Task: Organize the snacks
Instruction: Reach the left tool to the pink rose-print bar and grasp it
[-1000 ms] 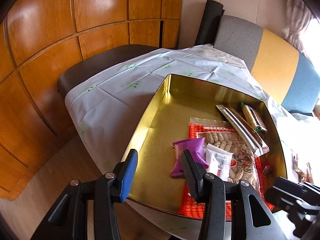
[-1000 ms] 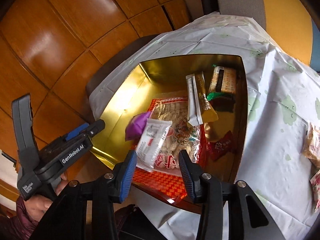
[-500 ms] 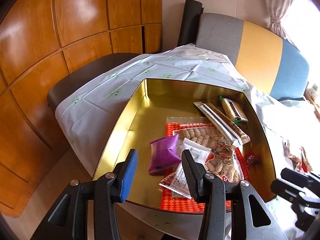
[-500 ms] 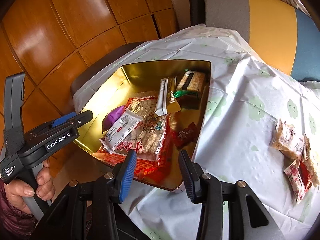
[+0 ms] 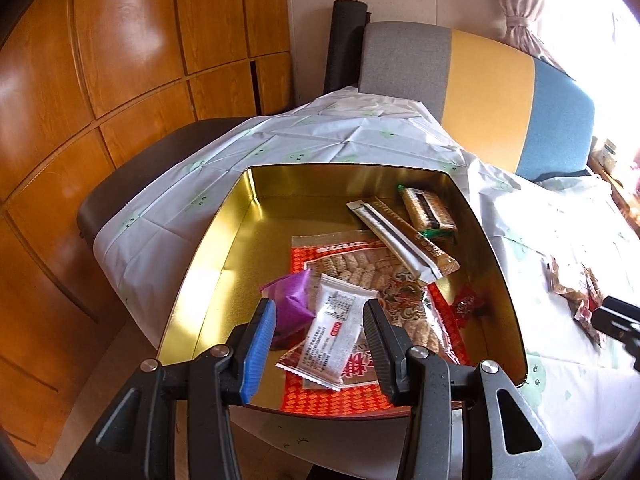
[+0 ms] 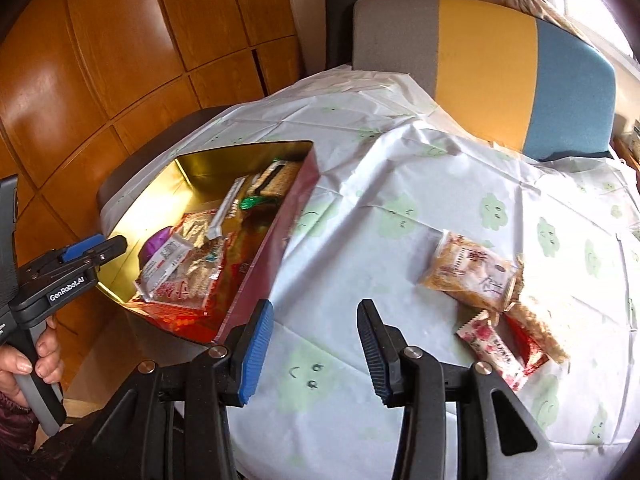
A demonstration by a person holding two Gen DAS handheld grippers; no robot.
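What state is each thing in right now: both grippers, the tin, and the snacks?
Left gripper: open, empty.
Right gripper: open, empty.
Gold tin: lidless, partly filled.
White packet: inside the tin, on the red bag.
Loose snacks: lying on the tablecloth.

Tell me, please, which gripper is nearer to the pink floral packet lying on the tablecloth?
Right. The right gripper hovers over the cloth just beside the pink floral packet; the left gripper hangs over the gold tin, farther away.
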